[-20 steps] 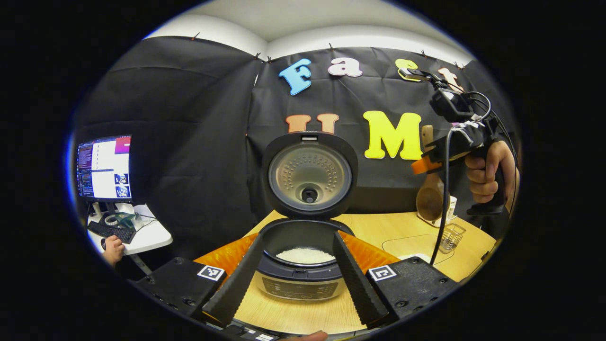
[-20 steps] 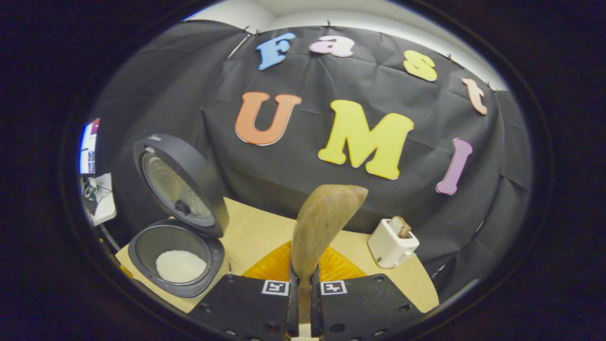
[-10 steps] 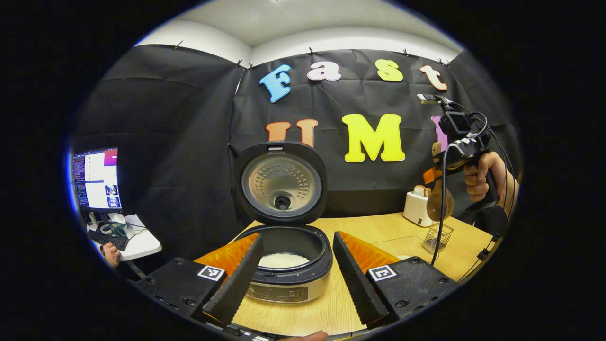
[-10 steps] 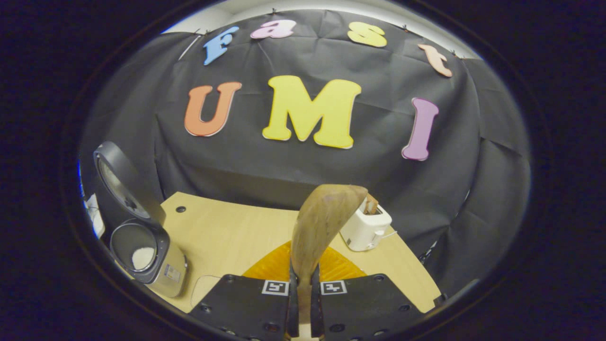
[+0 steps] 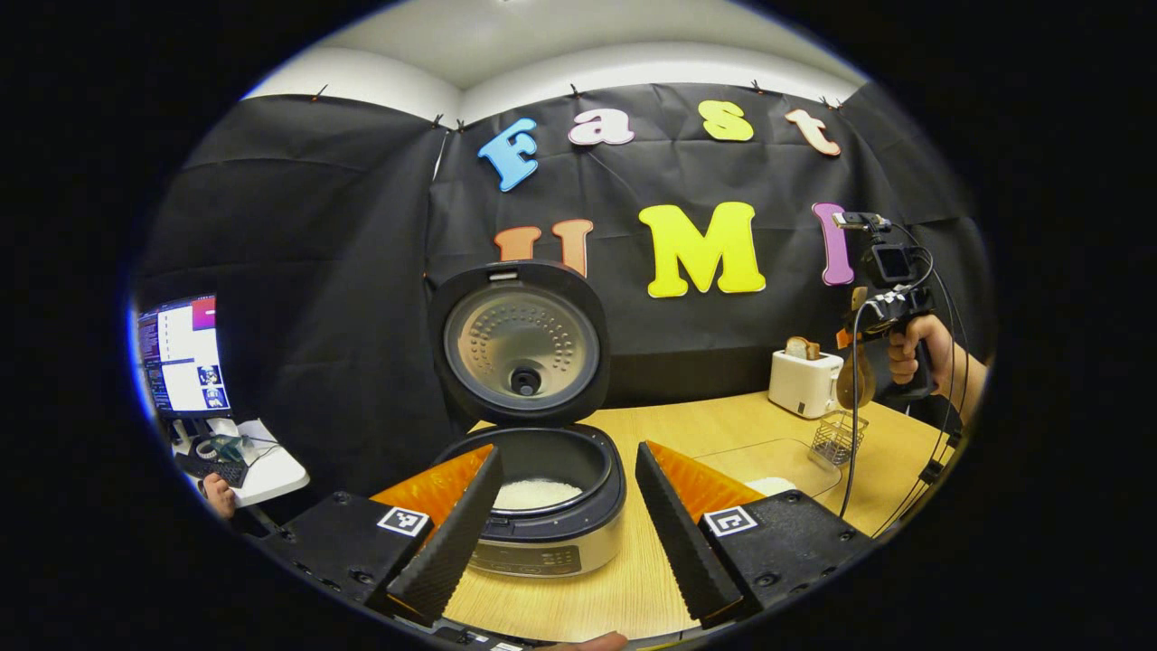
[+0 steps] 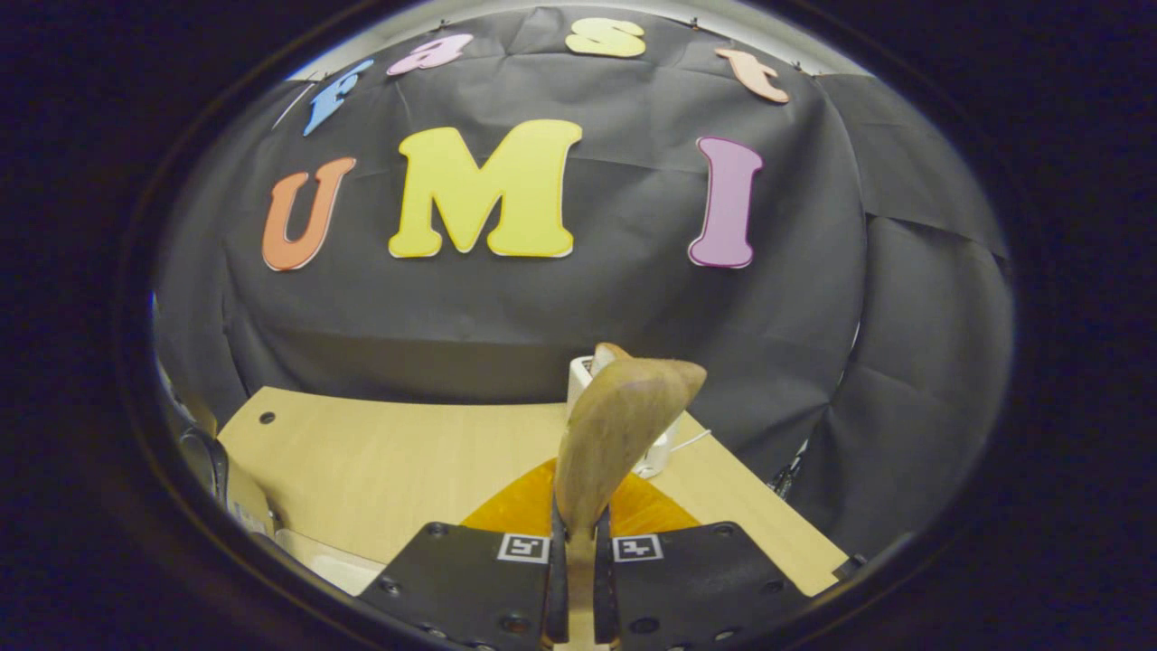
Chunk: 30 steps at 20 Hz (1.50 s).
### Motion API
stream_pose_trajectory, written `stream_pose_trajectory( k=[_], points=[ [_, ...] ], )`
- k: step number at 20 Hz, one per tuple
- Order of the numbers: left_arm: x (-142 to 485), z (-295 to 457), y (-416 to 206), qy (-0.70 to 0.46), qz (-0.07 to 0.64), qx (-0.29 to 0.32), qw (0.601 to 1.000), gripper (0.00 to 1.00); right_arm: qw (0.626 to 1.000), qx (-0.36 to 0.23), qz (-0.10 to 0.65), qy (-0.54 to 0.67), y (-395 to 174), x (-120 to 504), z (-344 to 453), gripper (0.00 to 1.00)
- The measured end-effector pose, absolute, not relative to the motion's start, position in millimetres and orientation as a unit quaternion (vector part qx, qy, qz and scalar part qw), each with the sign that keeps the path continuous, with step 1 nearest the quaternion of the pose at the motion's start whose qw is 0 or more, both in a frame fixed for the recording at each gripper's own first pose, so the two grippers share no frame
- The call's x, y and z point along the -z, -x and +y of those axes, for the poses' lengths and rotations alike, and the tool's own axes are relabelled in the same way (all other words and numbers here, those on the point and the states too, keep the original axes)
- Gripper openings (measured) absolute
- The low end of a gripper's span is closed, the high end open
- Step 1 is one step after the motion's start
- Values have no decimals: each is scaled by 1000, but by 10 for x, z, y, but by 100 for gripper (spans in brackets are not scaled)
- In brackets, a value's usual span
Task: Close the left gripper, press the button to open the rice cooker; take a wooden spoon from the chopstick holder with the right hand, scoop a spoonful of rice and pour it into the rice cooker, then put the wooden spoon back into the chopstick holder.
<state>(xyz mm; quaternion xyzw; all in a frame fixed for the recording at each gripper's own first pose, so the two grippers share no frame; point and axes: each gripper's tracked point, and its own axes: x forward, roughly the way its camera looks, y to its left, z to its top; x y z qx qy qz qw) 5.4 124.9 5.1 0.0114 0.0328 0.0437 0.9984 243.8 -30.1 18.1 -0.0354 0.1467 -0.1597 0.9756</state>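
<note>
Wooden table [image 5: 714, 425] carries open rice cooker [image 5: 542, 506], toaster [image 5: 803, 382], wire chopstick holder [image 5: 837, 438], clear tray [image 5: 768, 461].

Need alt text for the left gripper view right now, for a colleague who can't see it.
A black rice cooker stands open on the wooden table, white rice inside, between the open left gripper fingers. Far right, the right gripper holds a wooden spoon above a wire chopstick holder.

On my tabletop [image 5: 723, 434] a white toaster [image 5: 803, 382] holds a bread slice [image 5: 799, 347]; a lit monitor [image 5: 183, 354] stands far left over a keyboard [image 5: 210, 467].
</note>
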Motion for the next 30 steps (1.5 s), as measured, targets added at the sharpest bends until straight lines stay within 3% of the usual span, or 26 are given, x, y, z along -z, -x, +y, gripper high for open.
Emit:
stream_pose_trajectory(
  k=[13,16,19,24,27,30],
  points=[
    [-8,1008,-79,-35,38,-19,998,91,974,135,184,-4,-2523,450,-403,14],
    [-23,1004,-67,-36,37,-20,998,91,973,112,199,-25,-2476,484,-344,33],
    [-33,1018,-71,-33,35,-24,999,91,979,119,166,-16,-2397,287,-417,34],
    [-42,1017,-94,-31,36,-39,998,91,986,110,127,-8,-2229,11,-464,58],
    [-130,1024,-31,-32,29,-54,998,91,988,84,126,-31,-2078,-49,-407,66],
    [-276,868,-19,-28,9,-36,999,91,990,72,116,-34,-1953,-117,-451,78]
  ],
)
